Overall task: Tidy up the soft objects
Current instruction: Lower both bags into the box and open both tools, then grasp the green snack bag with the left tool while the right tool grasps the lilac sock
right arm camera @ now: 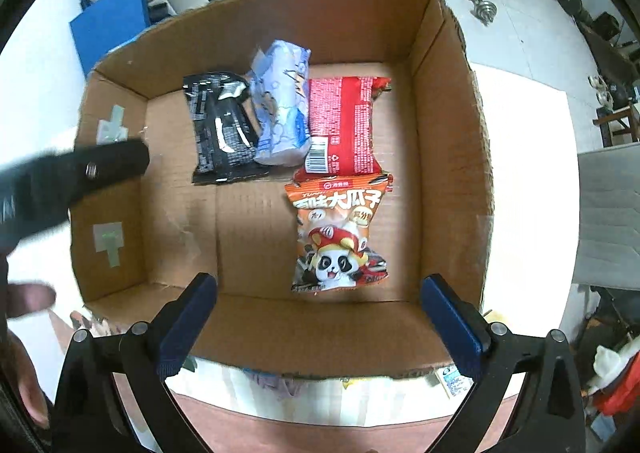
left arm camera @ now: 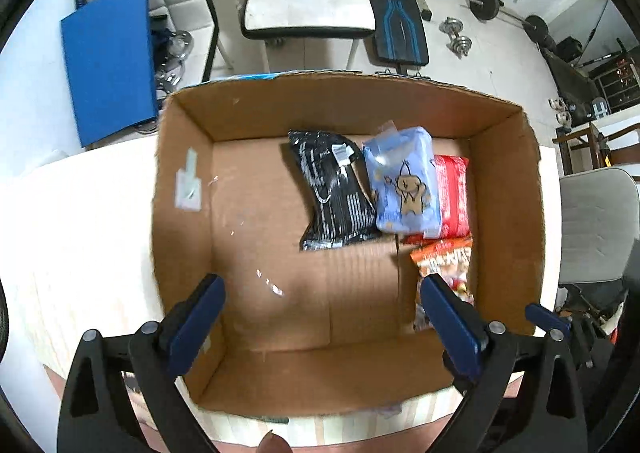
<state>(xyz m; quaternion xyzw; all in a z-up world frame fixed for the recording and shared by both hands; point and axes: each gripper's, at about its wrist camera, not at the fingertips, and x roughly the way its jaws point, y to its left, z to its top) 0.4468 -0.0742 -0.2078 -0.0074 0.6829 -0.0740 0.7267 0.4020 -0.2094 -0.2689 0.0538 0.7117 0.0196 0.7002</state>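
Observation:
An open cardboard box (left arm camera: 184,237) (right arm camera: 452,157) stands on a pale table. Inside lie a black packet (left arm camera: 334,193) (right arm camera: 218,125), a light blue soft pack (left arm camera: 406,181) (right arm camera: 282,105), a red packet (left arm camera: 454,193) (right arm camera: 346,125) and an orange panda snack bag (left arm camera: 444,265) (right arm camera: 340,233). My left gripper (left arm camera: 320,313) is open and empty above the box's near side. My right gripper (right arm camera: 320,313) is open and empty above the near wall. The left gripper's black body (right arm camera: 80,177) shows blurred at the box's left wall in the right wrist view.
Beyond the table stand a white chair (left arm camera: 308,1), a blue pad (left arm camera: 110,61), a black-blue bench (left arm camera: 400,21) and dumbbells (left arm camera: 456,37) on the floor. A grey chair (left arm camera: 596,221) stands to the right. Small items (right arm camera: 452,381) lie on the table before the box.

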